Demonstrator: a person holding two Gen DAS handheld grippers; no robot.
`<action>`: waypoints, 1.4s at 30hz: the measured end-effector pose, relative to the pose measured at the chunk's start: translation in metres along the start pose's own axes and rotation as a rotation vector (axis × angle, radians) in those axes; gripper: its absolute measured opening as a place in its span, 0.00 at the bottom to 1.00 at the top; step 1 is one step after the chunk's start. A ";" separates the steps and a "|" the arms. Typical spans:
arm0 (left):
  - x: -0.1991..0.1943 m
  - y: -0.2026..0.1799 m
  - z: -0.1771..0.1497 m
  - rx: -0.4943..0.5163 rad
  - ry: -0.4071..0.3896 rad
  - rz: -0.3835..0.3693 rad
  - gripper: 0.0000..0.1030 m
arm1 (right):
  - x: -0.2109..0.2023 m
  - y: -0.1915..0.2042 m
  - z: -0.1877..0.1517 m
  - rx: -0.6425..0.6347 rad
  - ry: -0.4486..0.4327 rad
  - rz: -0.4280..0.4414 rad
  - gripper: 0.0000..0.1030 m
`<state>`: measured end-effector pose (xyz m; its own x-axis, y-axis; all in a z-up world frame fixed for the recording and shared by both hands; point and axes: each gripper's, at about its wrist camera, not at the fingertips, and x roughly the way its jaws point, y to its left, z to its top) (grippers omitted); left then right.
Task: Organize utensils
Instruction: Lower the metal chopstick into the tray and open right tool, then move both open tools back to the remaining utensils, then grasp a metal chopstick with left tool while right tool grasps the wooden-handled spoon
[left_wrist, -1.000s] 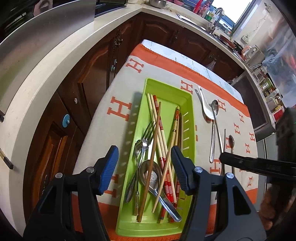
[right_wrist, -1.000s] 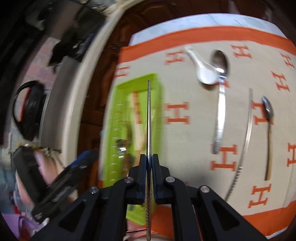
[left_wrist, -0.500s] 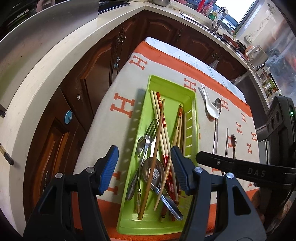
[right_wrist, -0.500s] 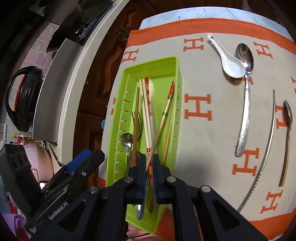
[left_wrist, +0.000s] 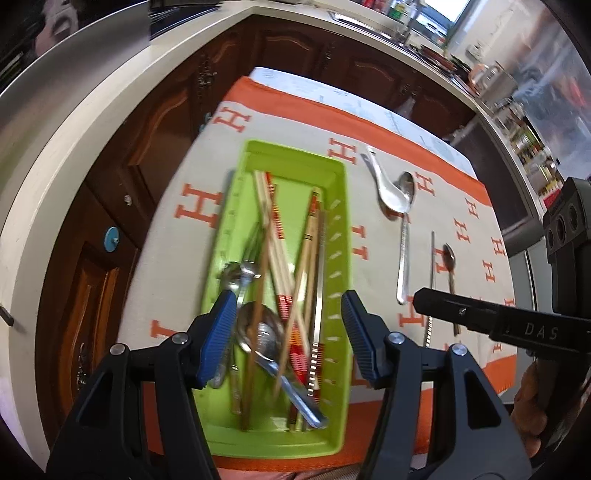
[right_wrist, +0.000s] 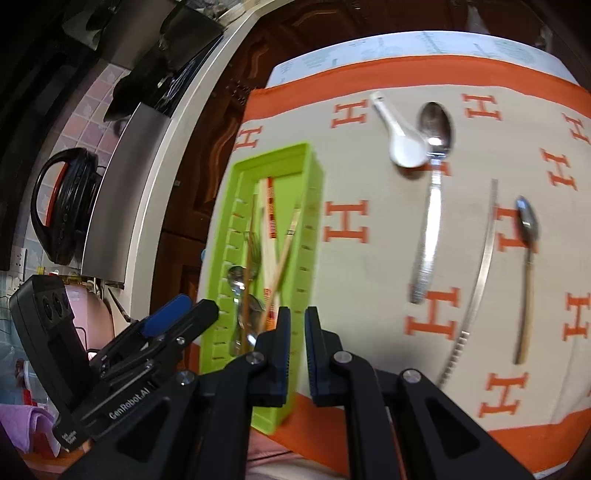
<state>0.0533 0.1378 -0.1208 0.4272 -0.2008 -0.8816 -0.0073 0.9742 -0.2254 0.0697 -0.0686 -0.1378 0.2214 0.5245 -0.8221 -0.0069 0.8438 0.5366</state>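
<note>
Between picks: my right tool (right_wrist: 297, 354) has nothing in it, jaws parted only a narrow gap, sitting over the near right edge of the green tray (right_wrist: 317, 206). My left tool (left_wrist: 288, 332) is wide open, also empty, hovering above the near end of the tray, where chopsticks, a fork and spoons are piled. Left to sort, all on the orange-and-beige cloth (right_wrist: 369, 266) on the table right of the tray: white ceramic spoon (right_wrist: 404, 142) at the far end touching the long metal spoon (right_wrist: 432, 199), then the metal chopstick (right_wrist: 484, 258), then the small wooden-handled spoon (right_wrist: 528, 266) furthest right. I'd judge the next move is swinging right, opening wider, and coming down square across one thin handle, probably the metal chopstick; flat, slippery, needs a low pinch.
</note>
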 end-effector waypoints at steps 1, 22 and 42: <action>-0.001 -0.004 0.000 0.009 0.001 -0.003 0.54 | -0.005 -0.005 -0.001 0.004 -0.006 -0.004 0.08; 0.069 -0.172 -0.004 0.295 0.176 -0.072 0.55 | -0.069 -0.157 -0.015 0.214 -0.136 -0.107 0.25; 0.160 -0.235 -0.026 0.507 0.356 0.105 0.35 | -0.043 -0.197 -0.009 0.230 -0.088 -0.068 0.25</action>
<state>0.1003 -0.1257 -0.2199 0.1194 -0.0379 -0.9921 0.4343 0.9006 0.0179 0.0531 -0.2566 -0.2095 0.2975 0.4468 -0.8437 0.2305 0.8239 0.5177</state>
